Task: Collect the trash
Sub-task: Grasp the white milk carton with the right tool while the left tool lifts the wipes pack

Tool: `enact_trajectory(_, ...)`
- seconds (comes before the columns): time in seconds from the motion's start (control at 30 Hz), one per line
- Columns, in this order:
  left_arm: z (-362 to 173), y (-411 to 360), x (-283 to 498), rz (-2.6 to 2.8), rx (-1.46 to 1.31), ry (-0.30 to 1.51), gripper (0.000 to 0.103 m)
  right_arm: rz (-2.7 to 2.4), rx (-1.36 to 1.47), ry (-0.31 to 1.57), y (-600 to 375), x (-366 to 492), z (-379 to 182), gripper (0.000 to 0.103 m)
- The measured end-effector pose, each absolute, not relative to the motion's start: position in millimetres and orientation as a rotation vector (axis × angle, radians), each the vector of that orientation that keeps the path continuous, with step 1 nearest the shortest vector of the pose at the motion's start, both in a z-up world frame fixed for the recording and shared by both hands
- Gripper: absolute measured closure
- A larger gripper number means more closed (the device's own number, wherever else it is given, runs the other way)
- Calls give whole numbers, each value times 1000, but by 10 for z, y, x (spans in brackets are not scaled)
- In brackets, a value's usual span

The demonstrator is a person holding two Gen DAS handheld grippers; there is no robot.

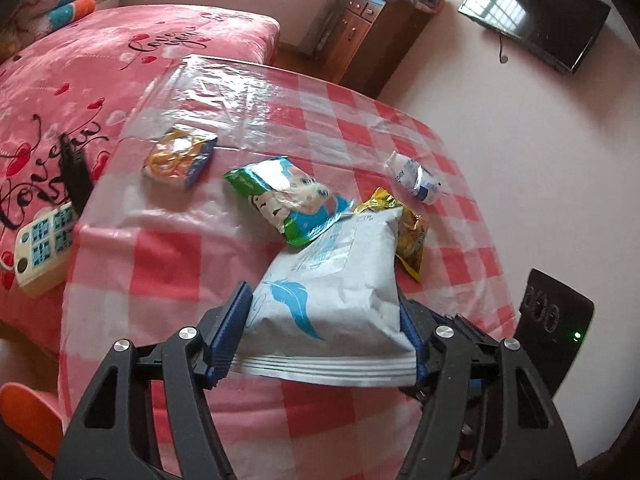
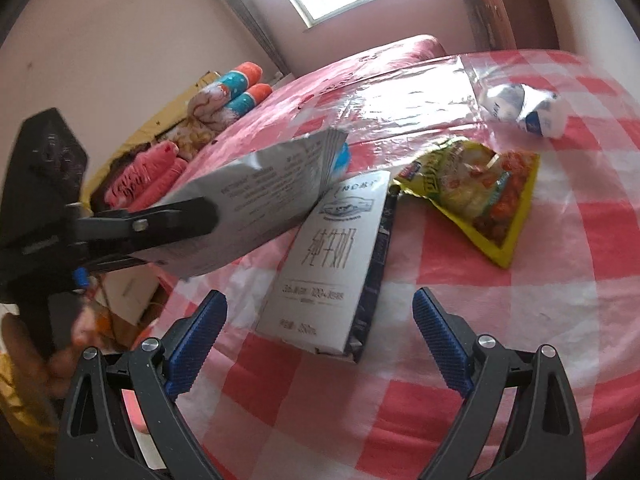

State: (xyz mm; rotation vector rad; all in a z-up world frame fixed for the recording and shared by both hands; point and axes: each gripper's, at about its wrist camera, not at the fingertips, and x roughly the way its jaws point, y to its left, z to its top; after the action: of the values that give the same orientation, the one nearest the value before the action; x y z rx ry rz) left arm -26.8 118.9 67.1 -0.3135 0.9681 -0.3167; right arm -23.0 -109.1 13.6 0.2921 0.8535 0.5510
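The far jaw of the left gripper (image 1: 326, 336) is mostly hidden behind the white foil snack bag with a blue feather print (image 1: 332, 292) that it clamps by the sides, blue pads pressed into both edges, the bag's crimped seam hanging nearest the camera. In the right wrist view that same bag shows its grey printed back, lifted clear of the red-and-white checked plastic tablecloth (image 1: 168, 256), and the small print on it is too blurred to read. The right gripper (image 2: 318, 330) hangs wide apart, gripping nothing, with the grey rectangular milk carton (image 2: 332, 256) lying flat just ahead between its blue pads, untouched. The carton's upper end is tucked under the raised bag. Just beyond it to the right lies the yellow crumpled snack wrapper (image 2: 476, 196), and farther out the small crushed white-and-blue packet (image 2: 528, 110). From the left camera, a green and blue wrapper with a cartoon face (image 1: 286, 200) sits just past the held bag, partly overlapped by it, and an orange and blue pouch (image 1: 180, 158) lies well apart near the cloth's left edge. The cloth drops off toward the pink printed bedspread (image 1: 80, 80) on the left; open checks lie in front of the right gripper.
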Motion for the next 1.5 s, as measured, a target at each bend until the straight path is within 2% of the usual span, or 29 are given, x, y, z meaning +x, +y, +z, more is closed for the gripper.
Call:
enact_trajectory(0.2,687,1306,-453,-341,-346,968,37,499,219,876,-921,-184,108,11)
enact_trajectory(0.27,664,1336,-496,-344,-342,976,37,458,166,889,-866,-176,72,19)
enact_trajectory(0.33,617,1368,-548,-358,-351,984,37,437,135,889,-851,-171,72,20)
enact_trajectory(0.53,531,1303,-690,-404,-298,1017,37,410,124,888,-1053,-189,78,33)
enact_trajectory(0.6,535,1255,-735,-426,-262,1020,34,389,111,877,-1143,-214,92,34)
enact_trajectory(0.7,574,1200,-795,-461,-221,1005,24,327,91,861,-1342,-249,101,34)
enact_trajectory(0.87,649,1095,-862,-481,-142,974,16,333,149,873,-1618,-210,54,34)
enact_trajectory(0.93,614,1015,-871,-462,-78,981,16,331,153,864,-1667,-209,82,31)
enact_trajectory(1.0,538,913,-881,-449,-5,998,16,344,155,851,-1693,-210,112,20)
enact_trajectory(1.13,376,775,-841,-414,113,1018,16,390,117,828,-1600,-197,210,17)
enact_trajectory(1.2,316,732,-799,-393,146,1021,16,405,77,821,-1500,-176,261,12)
enact_trajectory(1.5,146,618,-612,-414,174,1046,16,453,-84,912,-1210,167,121,11)
